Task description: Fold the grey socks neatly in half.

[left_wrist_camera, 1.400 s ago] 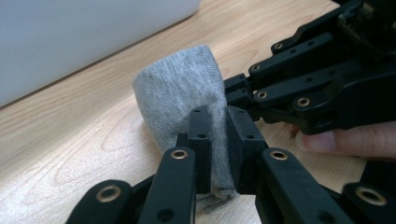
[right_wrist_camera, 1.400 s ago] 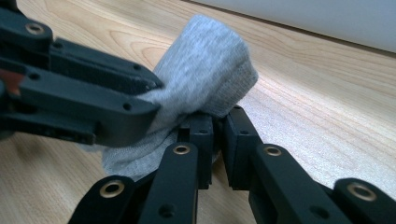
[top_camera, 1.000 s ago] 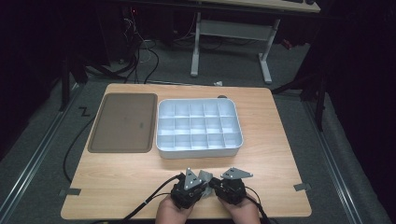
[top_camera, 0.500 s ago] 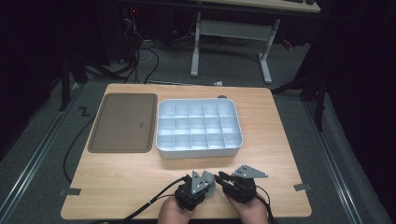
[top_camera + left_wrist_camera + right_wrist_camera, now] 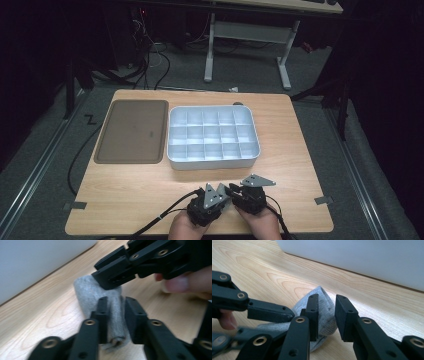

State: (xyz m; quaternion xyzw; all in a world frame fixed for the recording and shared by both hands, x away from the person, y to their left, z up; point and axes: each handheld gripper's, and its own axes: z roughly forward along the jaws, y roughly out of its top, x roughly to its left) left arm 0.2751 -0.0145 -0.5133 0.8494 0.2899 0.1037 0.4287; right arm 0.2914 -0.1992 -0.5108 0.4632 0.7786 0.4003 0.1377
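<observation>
I'm working a small grey sock (image 5: 100, 293) that lies rolled on the worktop (image 5: 125, 200), just in front of the white divided box (image 5: 214, 134). My left tool (image 5: 116, 315) straddles the roll, its jaws having just eased apart to a narrow gap with the cloth between them; whether the pads bear on it I cannot tell. My right tool (image 5: 325, 315) sits narrowly open over the other end. Both hands rest low at the near edge, tools tipped together. Next, I judge, one firm pinch must gather the roll before lifting it toward a compartment.
</observation>
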